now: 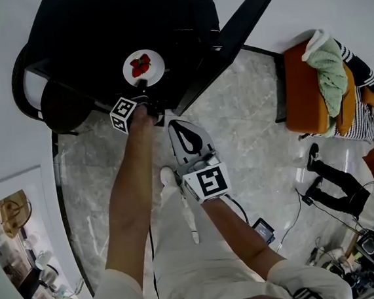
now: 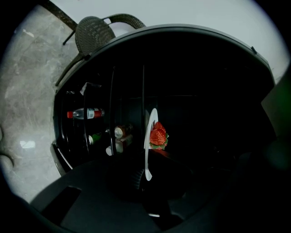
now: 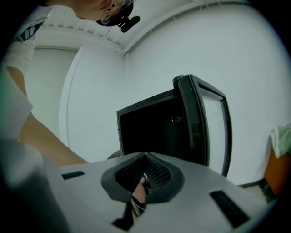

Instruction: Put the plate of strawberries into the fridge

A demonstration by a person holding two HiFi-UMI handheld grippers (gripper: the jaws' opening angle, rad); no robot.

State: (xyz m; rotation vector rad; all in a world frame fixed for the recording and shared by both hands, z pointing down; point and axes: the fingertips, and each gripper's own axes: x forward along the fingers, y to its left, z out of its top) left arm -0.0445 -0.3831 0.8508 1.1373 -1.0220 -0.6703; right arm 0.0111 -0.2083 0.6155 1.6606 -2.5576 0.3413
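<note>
Head view: left gripper (image 1: 143,86) clamps the plate (image 1: 154,70) of strawberries (image 1: 141,65) inside the fridge (image 1: 90,30); right gripper (image 1: 179,126) closed, empty.

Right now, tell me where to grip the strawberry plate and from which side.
Grip the plate by its near rim, coming from the open front of the fridge, where the left gripper pinches it. The rim is a thin bare lip; the strawberries fill the middle, and the far edge lies deeper inside.

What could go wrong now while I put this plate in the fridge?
The left tool grips the plate only by its rim, so it may tip and the strawberries roll off. Bottles and shelf bars stand beside it in the dark fridge; the plate might knock them.
</note>
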